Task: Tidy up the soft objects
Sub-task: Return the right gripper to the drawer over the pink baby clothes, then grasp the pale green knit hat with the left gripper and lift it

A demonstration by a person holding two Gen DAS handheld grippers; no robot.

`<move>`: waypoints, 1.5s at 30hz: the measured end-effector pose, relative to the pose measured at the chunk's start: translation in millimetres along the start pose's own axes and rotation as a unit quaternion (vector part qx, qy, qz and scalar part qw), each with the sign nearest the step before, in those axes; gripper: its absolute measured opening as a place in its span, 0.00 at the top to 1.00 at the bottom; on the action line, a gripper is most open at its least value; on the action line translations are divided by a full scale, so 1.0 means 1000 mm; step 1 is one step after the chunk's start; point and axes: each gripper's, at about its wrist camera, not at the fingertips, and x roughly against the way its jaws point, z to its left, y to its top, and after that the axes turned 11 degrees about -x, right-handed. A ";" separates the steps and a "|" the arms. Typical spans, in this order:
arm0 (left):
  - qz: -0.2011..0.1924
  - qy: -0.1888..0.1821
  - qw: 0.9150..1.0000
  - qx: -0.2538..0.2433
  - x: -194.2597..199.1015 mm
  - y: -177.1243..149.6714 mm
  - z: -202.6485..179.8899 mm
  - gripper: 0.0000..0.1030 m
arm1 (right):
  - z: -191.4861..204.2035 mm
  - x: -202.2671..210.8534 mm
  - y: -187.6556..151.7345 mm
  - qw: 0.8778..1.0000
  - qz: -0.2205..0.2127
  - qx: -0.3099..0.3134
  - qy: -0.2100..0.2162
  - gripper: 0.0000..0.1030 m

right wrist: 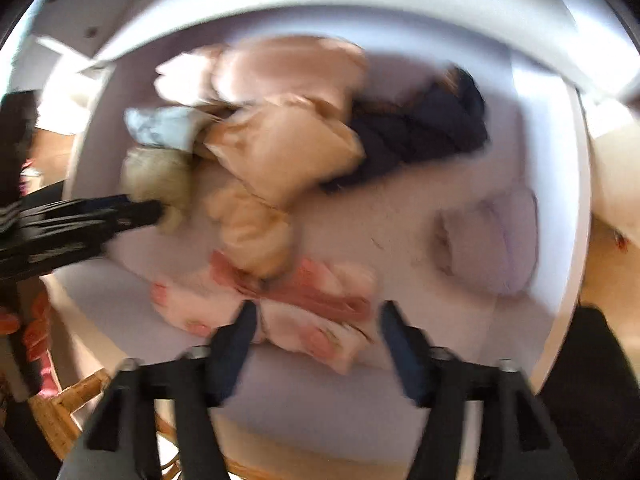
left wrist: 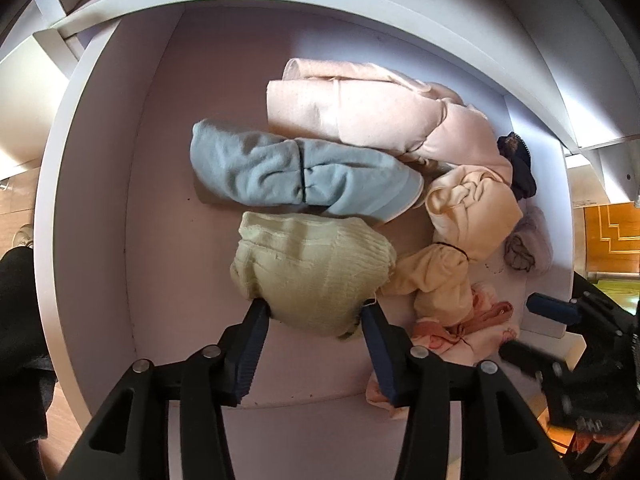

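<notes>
Black left gripper (left wrist: pixel 316 312) pointing steeply down into white drawer (left wrist: pixel 100 200), jaws parted, flanking near edge of pale green knit bundle (left wrist: pixel 312 268), grip unclear. Right gripper (right wrist: pixel 316 320) likewise pointing down, jaws apart over pink patterned cloth (right wrist: pixel 304 320) at near right, nothing clamped. Blue fleece roll (left wrist: pixel 296 172) just beyond green bundle.

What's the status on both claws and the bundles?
Left claw astride green bundle, grip unclear. Right claw open over pink floral cloth. Drawer crowded; nothing blocking.
</notes>
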 end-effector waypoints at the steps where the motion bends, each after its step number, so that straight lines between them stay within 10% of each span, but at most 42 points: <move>1: 0.002 0.003 1.000 -0.002 0.000 0.000 0.000 0.53 | 0.008 -0.003 0.001 1.000 0.007 0.015 0.002 0.31; 20: -0.021 0.039 0.999 -0.030 0.008 0.010 -0.026 0.47 | 0.012 -0.057 0.027 0.991 0.109 0.079 -0.010 0.34; 28: -0.022 0.050 0.998 -0.040 0.014 0.011 -0.024 0.47 | 0.020 -0.084 0.045 0.991 0.104 0.078 -0.006 0.22; 37: -0.037 0.052 0.997 -0.041 0.024 0.012 -0.030 0.47 | -0.034 -0.060 0.050 0.995 0.064 -0.023 -0.072 0.40; 45: -0.040 0.048 0.997 -0.036 0.025 0.015 -0.032 0.43 | 0.017 -0.062 0.047 0.975 0.054 0.183 -0.114 0.25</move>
